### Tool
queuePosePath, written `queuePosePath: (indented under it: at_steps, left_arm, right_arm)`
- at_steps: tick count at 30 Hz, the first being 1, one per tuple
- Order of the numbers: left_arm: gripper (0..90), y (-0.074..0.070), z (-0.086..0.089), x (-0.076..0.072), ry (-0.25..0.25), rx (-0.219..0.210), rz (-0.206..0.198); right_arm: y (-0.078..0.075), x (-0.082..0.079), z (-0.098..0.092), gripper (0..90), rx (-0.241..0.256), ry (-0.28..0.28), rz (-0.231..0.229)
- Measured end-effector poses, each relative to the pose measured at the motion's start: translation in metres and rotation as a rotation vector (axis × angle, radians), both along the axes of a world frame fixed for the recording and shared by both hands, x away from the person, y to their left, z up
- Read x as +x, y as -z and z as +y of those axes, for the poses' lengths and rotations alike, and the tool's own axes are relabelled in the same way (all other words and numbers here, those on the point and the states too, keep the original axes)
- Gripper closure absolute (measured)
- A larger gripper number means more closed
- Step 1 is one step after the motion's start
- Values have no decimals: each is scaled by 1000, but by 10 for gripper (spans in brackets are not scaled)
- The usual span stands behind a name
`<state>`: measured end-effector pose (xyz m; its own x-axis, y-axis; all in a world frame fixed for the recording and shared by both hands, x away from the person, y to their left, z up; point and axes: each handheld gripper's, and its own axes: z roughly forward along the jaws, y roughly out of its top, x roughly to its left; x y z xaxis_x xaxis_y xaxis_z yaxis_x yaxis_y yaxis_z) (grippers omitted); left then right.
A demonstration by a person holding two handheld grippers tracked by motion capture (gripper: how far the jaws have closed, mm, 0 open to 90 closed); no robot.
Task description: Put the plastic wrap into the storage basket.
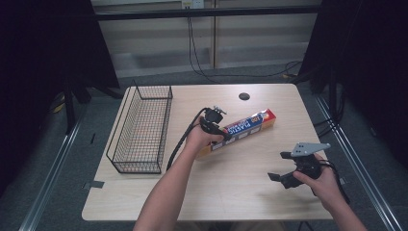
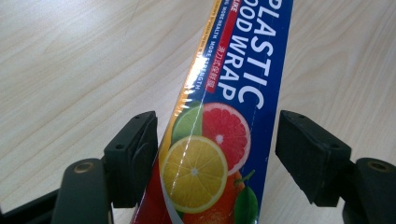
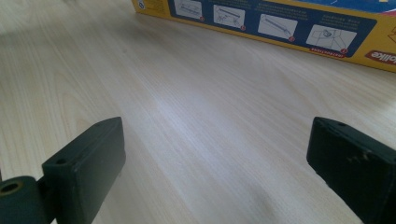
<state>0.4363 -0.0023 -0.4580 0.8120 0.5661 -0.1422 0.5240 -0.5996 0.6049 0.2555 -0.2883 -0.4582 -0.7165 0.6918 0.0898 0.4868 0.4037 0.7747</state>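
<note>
A long plastic food wrap box (image 1: 251,123), blue and yellow with citrus pictures, lies slantwise on the middle of the wooden table (image 1: 240,197). My left gripper (image 1: 217,131) is lowered over its near-left end. In the left gripper view the box (image 2: 224,116) runs up between the two jaws of my left gripper (image 2: 215,149); the left jaw is close against its edge and the right jaw stands a little apart from it. My right gripper (image 1: 279,166) hovers open at the front right. In the right gripper view the box's yellow side (image 3: 280,23) lies far ahead of my right gripper (image 3: 215,158).
A black wire basket (image 1: 166,122) stands along the table's left side. A round dark hole (image 1: 244,96) sits near the far edge. Cables trail across the floor behind the table.
</note>
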Motion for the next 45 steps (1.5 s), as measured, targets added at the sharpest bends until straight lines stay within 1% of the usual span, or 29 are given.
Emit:
queuePosePath:
  at_steps: [4,5,7,10,11,12,13,14,17,19,21,24,25,26,27,28,30,31,32,33,35,36,37,38,39,40,43,44,45]
  left_arm:
    - [300,1,-1,0,3,9,-2]
    - [302,1,0,0,13,20,0]
    - [317,0,1,-1,21,23,-10]
    - [326,0,2,-1,25,17,-8]
    - [329,-1,2,-2,30,29,-3]
    - [332,-1,2,-3,26,28,0]
    - [337,-2,3,-4,41,34,-3]
    - [343,-2,4,-6,36,37,7]
    - [354,-4,10,-13,30,46,8]
    - [357,-4,12,-15,36,47,7]
    - [366,-5,18,-22,27,54,18]
    - [370,-6,20,-25,31,62,22]
    - [369,-7,22,-25,35,72,34]
    - [366,-8,22,-24,19,62,39]
    - [364,-9,22,-23,27,70,41]
    - [363,-9,21,-22,31,69,43]
    - [349,-10,18,-20,21,60,61]
    - [316,-10,15,-19,28,60,60]
    - [316,-11,12,-17,32,62,57]
    - [298,-11,9,-16,26,60,67]
    - [273,-11,-1,-12,36,64,61]
    - [268,-11,-1,-12,36,64,61]
    - [268,-10,-5,-9,35,80,63]
    - [263,-9,-8,-8,40,76,61]
    - [263,-7,-10,-7,33,75,73]
    - [262,-6,-13,-6,31,81,71]
    - [247,-1,-18,-4,24,68,69]
    - [247,0,-19,-3,27,82,64]
    - [248,2,-22,-2,27,89,72]
  right_arm:
    - [0,0,0,42,-3,0,4]
    - [0,0,0,42,-2,-1,3]
    - [0,0,0,42,0,-1,2]
    - [0,0,0,42,-10,-2,7]
    - [0,0,0,42,-14,-6,4]
    - [0,0,0,42,-11,-5,5]
    - [-1,0,0,42,-11,-1,4]
    - [-1,0,0,42,-10,0,3]
    - [-1,1,-1,42,-8,2,4]
    - [-1,1,-1,42,-10,5,5]
    - [0,2,0,42,-7,2,4]
    - [-1,2,1,41,-5,-2,1]
    - [-1,2,2,41,-6,-6,-3]
    - [-2,1,3,42,-1,-12,-5]
    - [-2,1,3,41,-4,-13,-6]
    - [-2,1,4,41,-6,-13,-8]
    - [-2,1,4,41,-5,-14,-9]
    - [-2,1,4,41,-6,-15,-10]
    - [-2,1,4,41,-6,-15,-10]
    - [-2,1,4,41,-4,-14,-6]
    - [-2,1,3,41,-2,-14,-7]
    - [-2,1,3,42,-2,-18,-8]
    - [-2,1,3,42,-2,-18,-8]
    - [-2,1,4,42,-4,-18,-9]
    - [-2,1,4,42,-3,-20,-7]
    - [-2,1,3,42,-3,-21,-8]
    - [-2,1,2,41,1,-17,-11]
    - [-3,1,2,41,1,-17,-11]
    - [-2,1,2,42,3,-14,-12]
